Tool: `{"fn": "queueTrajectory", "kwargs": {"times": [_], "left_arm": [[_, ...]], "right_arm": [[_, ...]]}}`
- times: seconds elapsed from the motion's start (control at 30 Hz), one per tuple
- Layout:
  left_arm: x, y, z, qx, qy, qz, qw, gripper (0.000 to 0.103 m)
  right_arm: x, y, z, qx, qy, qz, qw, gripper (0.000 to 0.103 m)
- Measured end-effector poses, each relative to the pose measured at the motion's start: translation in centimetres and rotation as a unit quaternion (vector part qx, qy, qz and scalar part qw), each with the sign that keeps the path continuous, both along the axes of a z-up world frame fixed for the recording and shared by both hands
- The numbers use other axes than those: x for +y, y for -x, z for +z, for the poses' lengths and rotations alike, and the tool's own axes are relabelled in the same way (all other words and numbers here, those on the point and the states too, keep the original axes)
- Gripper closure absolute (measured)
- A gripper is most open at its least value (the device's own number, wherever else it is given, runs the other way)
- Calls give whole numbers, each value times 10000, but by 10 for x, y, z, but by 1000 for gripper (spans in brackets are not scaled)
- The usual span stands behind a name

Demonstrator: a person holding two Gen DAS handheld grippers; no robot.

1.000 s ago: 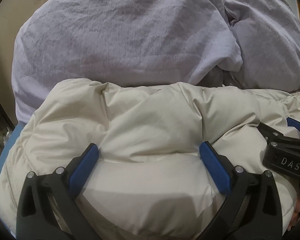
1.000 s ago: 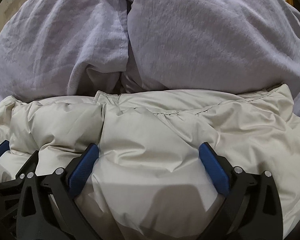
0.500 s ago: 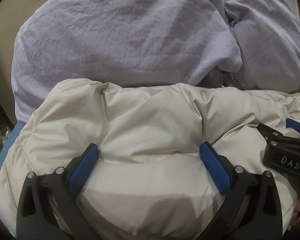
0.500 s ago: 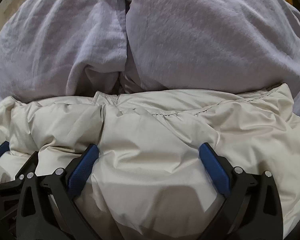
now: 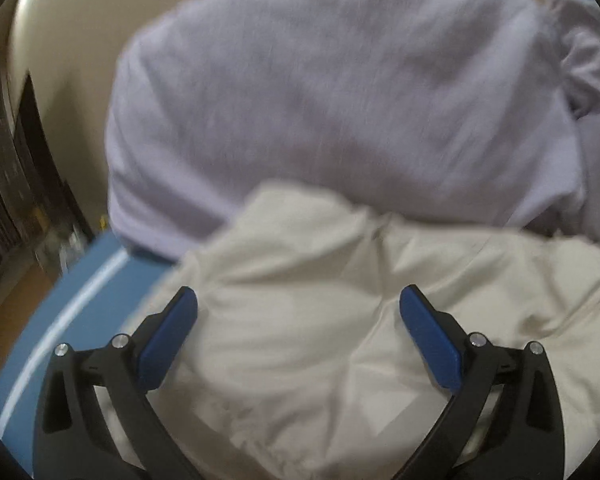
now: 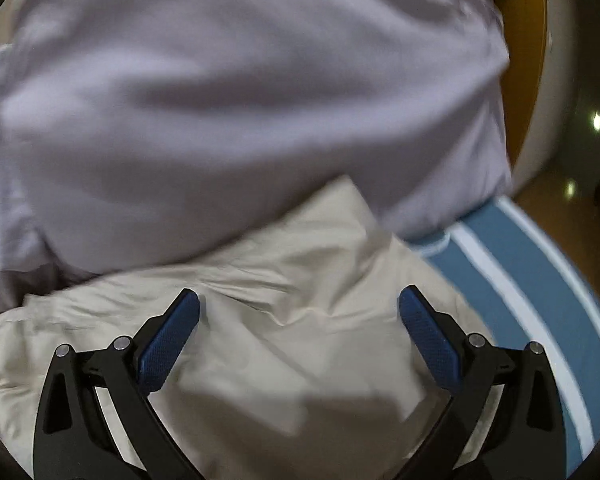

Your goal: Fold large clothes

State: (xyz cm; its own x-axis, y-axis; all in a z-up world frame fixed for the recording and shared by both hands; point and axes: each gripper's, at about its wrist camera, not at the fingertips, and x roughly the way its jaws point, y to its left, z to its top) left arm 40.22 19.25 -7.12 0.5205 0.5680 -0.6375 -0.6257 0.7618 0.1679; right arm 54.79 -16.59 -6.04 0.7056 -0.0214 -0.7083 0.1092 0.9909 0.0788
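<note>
Two grippers, jaws wide and holding nothing, over a cream puffy jacket [image 5: 340, 320] on the bed.

Left gripper [image 5: 298, 324] and right gripper [image 6: 298, 322] both sit above the jacket, blue pads spread, no cloth between them; both views are motion-blurred. Jacket lies bunched against lilac bedding [image 5: 320, 100], one edge running out over a blue sheet with white stripes [image 6: 540, 280]. Likely between folds: hands apart, nothing pinched. Next move probably needs each gripper to find a fresh edge or corner and close on it; padded fabric is slippery and springs back. Room: cream wall, dark shelving at left, wood floor [image 6: 572, 184] at right.
</note>
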Motion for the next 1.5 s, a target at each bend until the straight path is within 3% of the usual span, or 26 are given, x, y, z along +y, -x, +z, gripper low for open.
{"fn": "queueTrajectory", "kwargs": {"times": [0.17,0.3,0.47,0.57,0.6,0.73,0.9,1.07,1.3,1.43,1.5], "left_arm": [[0,-9,-12,114,-30,-10,9999,2],[0,0,-17,45,102,-21,9999,2],[1,3,-20,73,101,25,9999,2],[-2,14,-13,329,172,-26,9993,2],[-3,23,-8,428,233,-59,9988,2],[-6,77,17,210,255,-269,9991,2],[0,149,29,60,376,-215,9990,2],[4,183,24,14,851,-76,9963,2],[17,172,7,-25,1732,-48,9849,2],[21,156,-8,-118,2193,-9,9756,3],[20,148,-15,-86,2268,27,9739,3]], "right_arm": [[18,-6,-21,61,523,119,9985,1],[6,-11,-27,175,164,162,9996,1],[0,-23,-34,338,58,221,9992,1],[-7,-24,-33,531,105,447,9975,1],[-15,-13,-26,620,99,535,9966,1],[-68,46,1,252,-679,321,9969,1],[-135,104,9,275,-966,-245,9946,1],[-170,133,-13,633,-1720,-156,9829,1],[-146,145,-36,951,-2542,299,9620,2],[-131,136,-46,1056,-2473,418,9623,8],[-124,133,-46,917,-2337,421,9671,16]]}}
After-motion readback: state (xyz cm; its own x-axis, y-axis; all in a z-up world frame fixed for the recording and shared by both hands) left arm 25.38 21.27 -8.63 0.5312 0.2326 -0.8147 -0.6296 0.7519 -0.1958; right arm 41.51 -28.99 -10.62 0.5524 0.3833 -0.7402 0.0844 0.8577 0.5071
